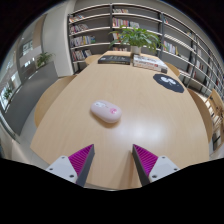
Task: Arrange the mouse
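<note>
Gripper (112, 160): fingers spread wide, holding nothing, magenta pads (82, 158) facing inward. White mouse (106, 111): lies on the round wooden table (150, 125), ahead of the fingers and apart from them. Beyond: dark mouse pad (169, 84), potted plant (138, 38), bookshelves (95, 25).
</note>
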Demonstrator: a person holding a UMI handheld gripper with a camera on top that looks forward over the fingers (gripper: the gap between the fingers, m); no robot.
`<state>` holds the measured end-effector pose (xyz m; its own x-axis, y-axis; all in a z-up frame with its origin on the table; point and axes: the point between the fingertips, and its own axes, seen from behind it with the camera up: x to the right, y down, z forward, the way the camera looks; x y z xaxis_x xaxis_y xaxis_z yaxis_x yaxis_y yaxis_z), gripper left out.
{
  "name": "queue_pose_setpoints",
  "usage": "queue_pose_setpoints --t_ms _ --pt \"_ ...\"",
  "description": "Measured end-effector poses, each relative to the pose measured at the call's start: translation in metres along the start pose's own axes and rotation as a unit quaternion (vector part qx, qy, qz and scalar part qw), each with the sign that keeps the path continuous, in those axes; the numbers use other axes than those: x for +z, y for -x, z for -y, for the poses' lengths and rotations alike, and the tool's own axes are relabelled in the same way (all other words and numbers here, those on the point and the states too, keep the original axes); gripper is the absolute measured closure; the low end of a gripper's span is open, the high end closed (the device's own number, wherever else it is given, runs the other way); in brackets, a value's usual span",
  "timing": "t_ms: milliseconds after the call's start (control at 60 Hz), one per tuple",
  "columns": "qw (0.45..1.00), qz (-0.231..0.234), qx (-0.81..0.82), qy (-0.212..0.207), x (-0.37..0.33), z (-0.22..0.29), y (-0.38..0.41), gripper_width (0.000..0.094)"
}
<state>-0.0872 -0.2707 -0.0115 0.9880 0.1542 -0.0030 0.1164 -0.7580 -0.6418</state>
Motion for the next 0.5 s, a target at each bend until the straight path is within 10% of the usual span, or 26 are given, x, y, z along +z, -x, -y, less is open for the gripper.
queue_pose_setpoints --t_ms 500 --pt "0.998 -0.043 0.046 -0.007 0.104 0.118 -0.016 0.0182"
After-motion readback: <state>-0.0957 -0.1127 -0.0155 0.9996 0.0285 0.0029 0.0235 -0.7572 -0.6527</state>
